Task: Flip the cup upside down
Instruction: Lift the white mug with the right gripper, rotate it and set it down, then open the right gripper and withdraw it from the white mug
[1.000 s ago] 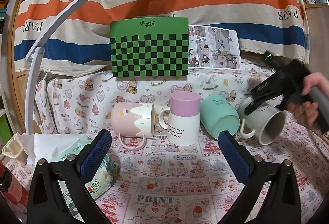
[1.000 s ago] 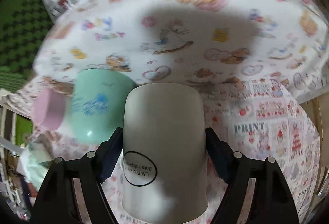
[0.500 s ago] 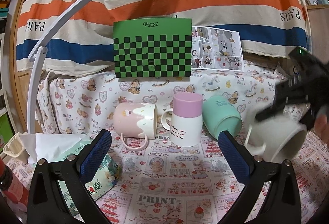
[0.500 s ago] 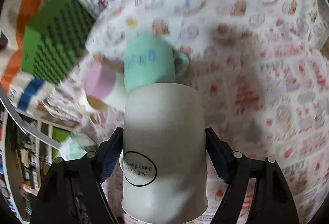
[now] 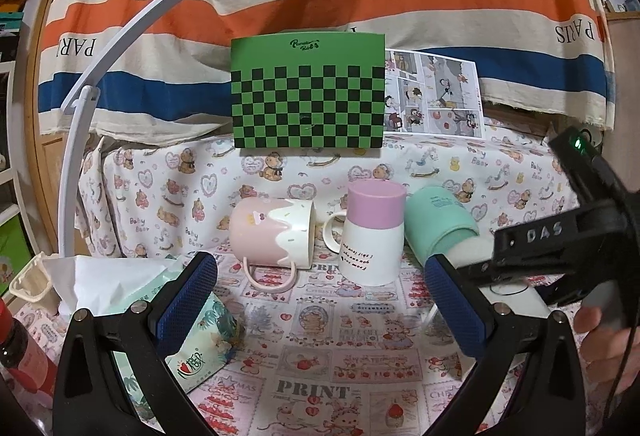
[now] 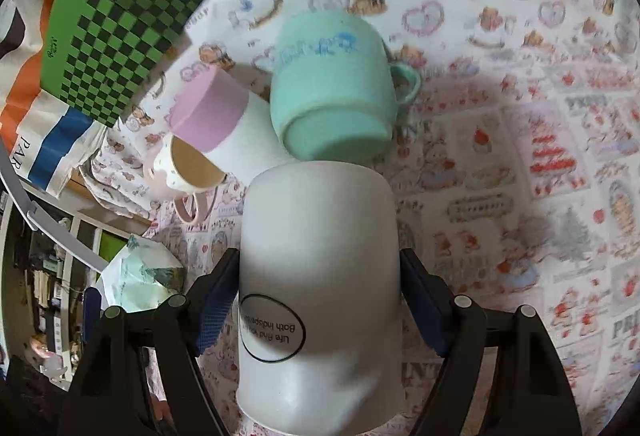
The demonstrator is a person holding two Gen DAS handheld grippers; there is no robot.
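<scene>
- Firmly, the right tool [image 6: 320, 296] grips the grey cup [image 6: 320, 276] between both fingers, rim toward the camera, base pointing away.
- Just beyond its base lies a mint cup [image 6: 332, 84] on its side.
- Left tool [image 5: 320, 300] hovers with jaws spread, holding nothing; the pink-topped cup [image 5: 374, 232] stands ahead of it.

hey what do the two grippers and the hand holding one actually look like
Left gripper: black angular arms, silver screws, blue textured pads. Right gripper: the same build; from outside its black body reads "DAS", with a green light. A bare hand grips its grey handle.
</scene>
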